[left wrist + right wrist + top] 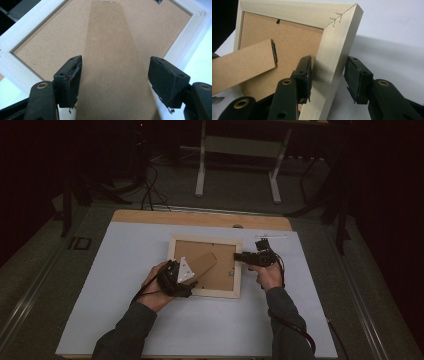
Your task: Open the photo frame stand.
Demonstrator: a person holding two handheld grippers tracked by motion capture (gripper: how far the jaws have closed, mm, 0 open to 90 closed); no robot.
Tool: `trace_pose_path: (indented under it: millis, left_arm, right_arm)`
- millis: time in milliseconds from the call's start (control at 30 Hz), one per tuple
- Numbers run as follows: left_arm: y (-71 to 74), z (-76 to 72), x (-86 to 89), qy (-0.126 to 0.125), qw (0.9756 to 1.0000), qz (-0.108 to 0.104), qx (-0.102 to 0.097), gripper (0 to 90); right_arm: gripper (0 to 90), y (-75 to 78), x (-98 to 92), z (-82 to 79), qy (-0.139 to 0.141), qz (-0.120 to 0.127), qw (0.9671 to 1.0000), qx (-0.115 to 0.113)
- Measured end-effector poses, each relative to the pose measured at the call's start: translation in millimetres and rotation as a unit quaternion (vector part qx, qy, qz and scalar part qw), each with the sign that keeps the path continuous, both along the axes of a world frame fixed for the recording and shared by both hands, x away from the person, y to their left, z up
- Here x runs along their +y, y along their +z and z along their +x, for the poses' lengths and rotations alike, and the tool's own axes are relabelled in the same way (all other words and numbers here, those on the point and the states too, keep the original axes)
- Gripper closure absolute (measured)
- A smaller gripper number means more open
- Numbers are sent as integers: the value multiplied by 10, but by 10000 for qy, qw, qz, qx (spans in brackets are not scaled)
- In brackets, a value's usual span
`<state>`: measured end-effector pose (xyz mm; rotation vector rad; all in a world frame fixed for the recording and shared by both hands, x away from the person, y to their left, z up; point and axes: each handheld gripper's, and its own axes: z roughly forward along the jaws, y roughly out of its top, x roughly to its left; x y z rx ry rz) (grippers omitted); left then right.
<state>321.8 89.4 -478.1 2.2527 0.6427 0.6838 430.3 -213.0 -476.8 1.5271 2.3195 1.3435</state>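
- Left gripper [113, 80] has its jaws spread on both sides of the stand [110, 65].
- Right gripper [328, 78] straddles the frame [337, 50] edge, jaws spread.
- Frame lies back-up on the table [125, 270].

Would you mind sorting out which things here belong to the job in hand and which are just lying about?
In the job:
picture frame, lying back-up
its fold-out stand, between the open left gripper jaws
right gripper, jaws astride the frame's rail
white mat under it

Lying about:
small white strip beyond the right gripper
trestle legs on the floor behind
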Motion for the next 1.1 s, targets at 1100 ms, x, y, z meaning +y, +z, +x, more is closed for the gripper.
trace_pose_path:
  millis: [1100]
  left_arm:
    - [-52,441,219,-26,9613,-1384,2384,485]
  right_arm:
    - [574,20,4,-23,-2,-14,10000,-64]
